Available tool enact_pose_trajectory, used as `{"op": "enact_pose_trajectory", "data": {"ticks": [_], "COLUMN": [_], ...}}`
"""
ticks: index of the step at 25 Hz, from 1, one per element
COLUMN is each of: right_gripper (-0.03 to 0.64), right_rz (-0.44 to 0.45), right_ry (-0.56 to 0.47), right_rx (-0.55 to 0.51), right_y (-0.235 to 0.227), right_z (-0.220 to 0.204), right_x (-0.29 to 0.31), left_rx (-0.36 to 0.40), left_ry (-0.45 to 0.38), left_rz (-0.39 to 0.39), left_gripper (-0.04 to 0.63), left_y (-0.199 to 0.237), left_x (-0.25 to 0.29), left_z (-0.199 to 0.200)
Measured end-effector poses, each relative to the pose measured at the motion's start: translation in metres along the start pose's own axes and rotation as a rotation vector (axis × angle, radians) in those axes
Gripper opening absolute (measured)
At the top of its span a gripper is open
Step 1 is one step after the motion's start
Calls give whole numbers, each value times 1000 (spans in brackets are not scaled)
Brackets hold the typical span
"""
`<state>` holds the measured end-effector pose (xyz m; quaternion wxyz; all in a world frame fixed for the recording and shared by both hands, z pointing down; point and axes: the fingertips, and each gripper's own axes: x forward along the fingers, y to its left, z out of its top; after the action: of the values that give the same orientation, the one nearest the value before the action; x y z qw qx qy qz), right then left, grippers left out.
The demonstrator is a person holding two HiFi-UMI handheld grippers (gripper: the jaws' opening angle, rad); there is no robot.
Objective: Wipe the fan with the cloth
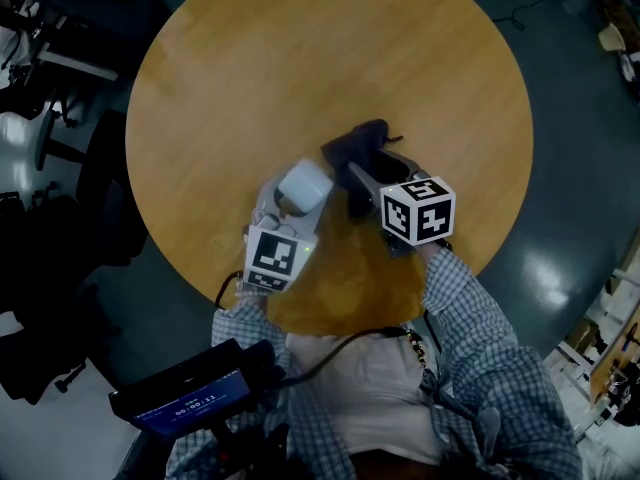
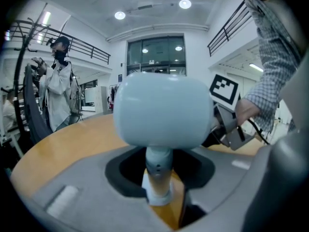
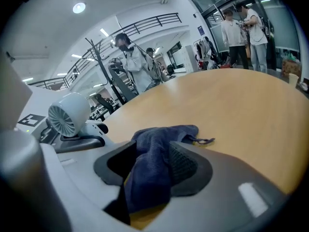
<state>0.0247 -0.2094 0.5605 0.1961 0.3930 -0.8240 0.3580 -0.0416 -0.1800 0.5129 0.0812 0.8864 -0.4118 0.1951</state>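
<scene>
A small white fan (image 1: 304,185) stands near the front of the round wooden table (image 1: 250,58). My left gripper (image 1: 284,208) is shut on it: in the left gripper view its rounded head (image 2: 164,111) fills the middle and its thin stem (image 2: 158,170) sits between the two dark pads. The fan's grille (image 3: 62,117) shows in the right gripper view. A dark blue cloth (image 1: 357,144) lies bunched on the table just right of the fan. My right gripper (image 3: 147,170) is open, and the cloth (image 3: 155,146) drapes loosely between its jaws against the right pad.
Dark office chairs (image 1: 60,168) crowd the table's left side. A device with a lit screen (image 1: 190,396) hangs at the person's chest. A person (image 2: 58,88) stands beyond the table, and others (image 3: 246,33) stand by the glass doors.
</scene>
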Motion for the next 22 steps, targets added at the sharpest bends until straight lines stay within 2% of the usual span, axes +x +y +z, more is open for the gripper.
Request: {"op": "enact_pose_trajectory", "data": {"ticks": [5,8,14,16,19,20,22], "right_gripper": [227,225,160,158,123,120,70], "right_rz": [-8,-5,-18,-23,6,5,-24], "right_ry": [-40,-62,-86,-100,-140,-155,-182], "right_rx": [10,5,-34,-44,-47,-49,-57], "right_y": [-7,-7,-17,-17,2,7,11], "right_z": [9,14,13,14,16,18,19], "right_x": [-13,-22,-41,-52,-81,-91,-105], "left_rx": [28,6,-35,-38,-52,-65,-86], "left_ry": [52,63,83,95,70,48,9], "left_rz": [-17,2,45,49,90,106,128], "left_gripper": [165,181,173,172,128,99,63], "left_y": [-3,-2,1,0,-2,-2,-3], "left_x": [1,-5,-15,-22,-47,-55,-67], "left_z": [-13,-20,-38,-41,-27,-19,-6]}}
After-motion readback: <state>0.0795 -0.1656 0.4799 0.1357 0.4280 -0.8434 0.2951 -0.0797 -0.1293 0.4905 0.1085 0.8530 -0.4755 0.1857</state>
